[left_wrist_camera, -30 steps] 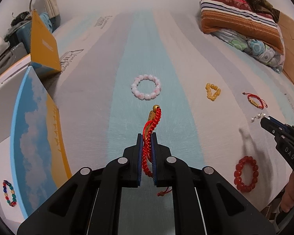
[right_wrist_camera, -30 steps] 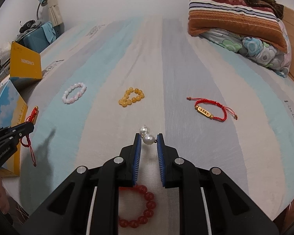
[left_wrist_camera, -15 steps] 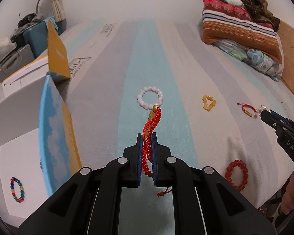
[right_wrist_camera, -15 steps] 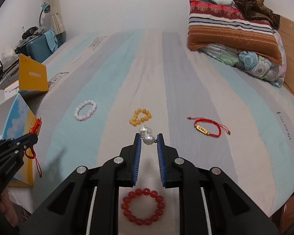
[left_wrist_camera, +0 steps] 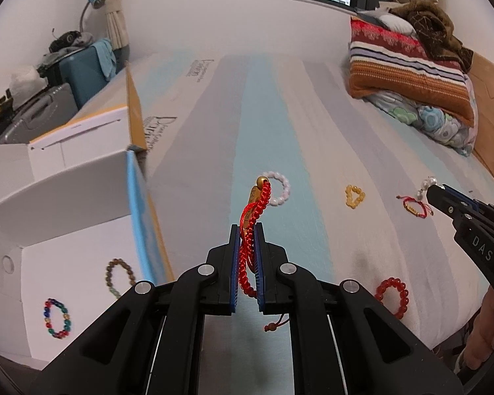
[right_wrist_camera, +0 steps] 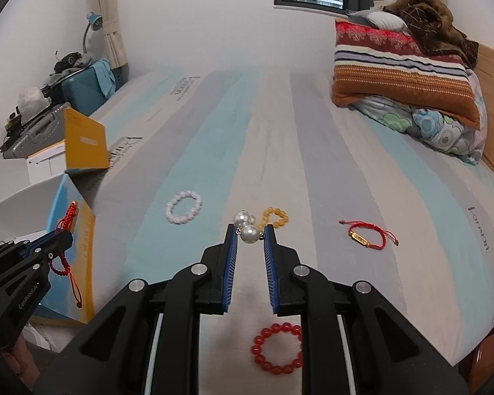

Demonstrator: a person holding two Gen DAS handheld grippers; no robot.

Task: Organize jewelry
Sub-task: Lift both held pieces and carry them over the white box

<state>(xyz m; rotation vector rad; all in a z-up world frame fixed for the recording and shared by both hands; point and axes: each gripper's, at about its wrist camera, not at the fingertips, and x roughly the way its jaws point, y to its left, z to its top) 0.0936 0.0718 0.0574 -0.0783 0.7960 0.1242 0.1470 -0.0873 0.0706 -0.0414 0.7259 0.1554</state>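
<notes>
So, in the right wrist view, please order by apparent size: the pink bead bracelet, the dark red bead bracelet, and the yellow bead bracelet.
1. Dark red bead bracelet, though it lies nearest the camera.
2. Pink bead bracelet.
3. Yellow bead bracelet, partly hidden behind the held pearls, so this place is unsure.

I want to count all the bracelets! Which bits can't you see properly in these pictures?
- Pearl piece: right wrist view shows three beads; the gripper's fingers hide any rest.
- Red cord bracelet: left wrist view, its gold charm too small to read.
- White box: left wrist view, near part hidden by the gripper's body.
</notes>
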